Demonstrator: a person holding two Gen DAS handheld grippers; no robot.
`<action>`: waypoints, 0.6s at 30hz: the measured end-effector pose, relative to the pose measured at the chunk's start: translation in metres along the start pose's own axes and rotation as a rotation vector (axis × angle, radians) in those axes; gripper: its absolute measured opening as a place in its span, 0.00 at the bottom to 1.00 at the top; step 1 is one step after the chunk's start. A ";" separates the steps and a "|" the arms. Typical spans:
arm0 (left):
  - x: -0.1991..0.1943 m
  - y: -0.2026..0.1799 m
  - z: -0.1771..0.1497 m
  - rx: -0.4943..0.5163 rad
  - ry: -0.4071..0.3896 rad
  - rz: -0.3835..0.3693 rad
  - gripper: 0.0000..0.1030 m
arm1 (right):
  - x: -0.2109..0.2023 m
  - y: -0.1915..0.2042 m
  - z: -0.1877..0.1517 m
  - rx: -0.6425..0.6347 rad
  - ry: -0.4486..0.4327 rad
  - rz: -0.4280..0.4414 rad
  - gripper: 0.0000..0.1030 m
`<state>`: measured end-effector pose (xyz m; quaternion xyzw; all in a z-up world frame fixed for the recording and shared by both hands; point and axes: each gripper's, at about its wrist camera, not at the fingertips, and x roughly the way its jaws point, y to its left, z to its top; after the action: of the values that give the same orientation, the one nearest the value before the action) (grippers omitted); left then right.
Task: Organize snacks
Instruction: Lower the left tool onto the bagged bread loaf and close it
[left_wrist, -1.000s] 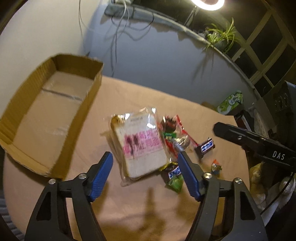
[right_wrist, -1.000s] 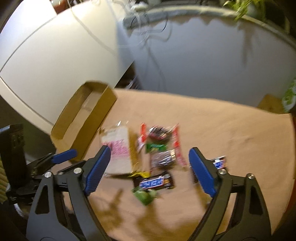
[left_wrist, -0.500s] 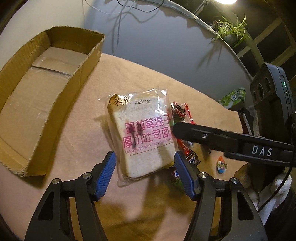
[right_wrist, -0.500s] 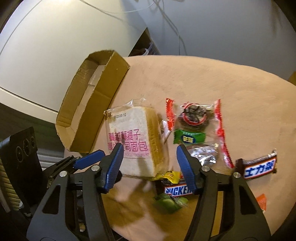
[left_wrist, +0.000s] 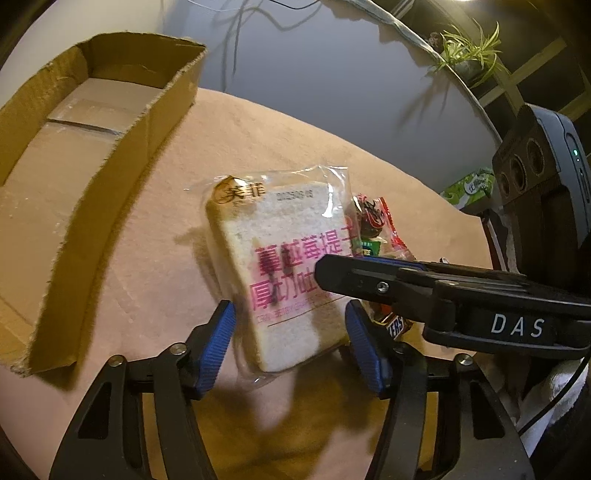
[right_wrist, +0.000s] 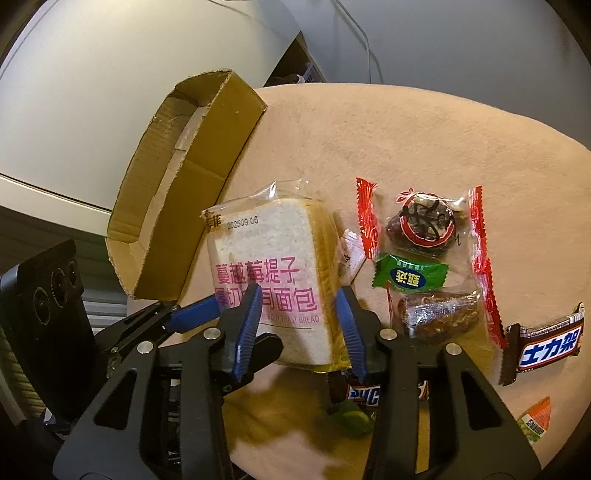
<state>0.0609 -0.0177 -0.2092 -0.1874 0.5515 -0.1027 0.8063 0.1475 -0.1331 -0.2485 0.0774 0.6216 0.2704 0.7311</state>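
We find the torn brown cardboard box (left_wrist: 85, 147) still empty; every snack lies outside it on the tan worktop (right_wrist: 406, 147).

The clear-wrapped sliced bread pack with pink lettering (right_wrist: 273, 280) lies just beside the box. Both the left tongs (left_wrist: 288, 347) and the right tongs (right_wrist: 299, 328) straddle it; their jaws have just been closing, and we cannot tell whether the pads grip yet. Loose candies (right_wrist: 417, 240) remain beyond the bread, farther from the box.

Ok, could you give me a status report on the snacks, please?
Both open, jaws just closing: left gripper astride bread packet, right gripper above it. Packet not yet gripped. Snickers bar close by its near corner.
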 end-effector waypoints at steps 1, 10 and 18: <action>0.000 0.000 0.000 0.003 0.000 0.001 0.58 | 0.000 0.000 0.000 0.002 0.000 0.003 0.42; -0.008 -0.007 -0.002 0.008 -0.024 0.016 0.58 | -0.002 0.007 -0.005 -0.007 0.006 0.004 0.42; -0.028 -0.014 -0.005 0.035 -0.074 0.028 0.58 | -0.014 0.022 -0.008 -0.027 -0.017 0.008 0.42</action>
<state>0.0463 -0.0209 -0.1812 -0.1692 0.5218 -0.0943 0.8308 0.1319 -0.1235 -0.2281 0.0723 0.6112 0.2812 0.7363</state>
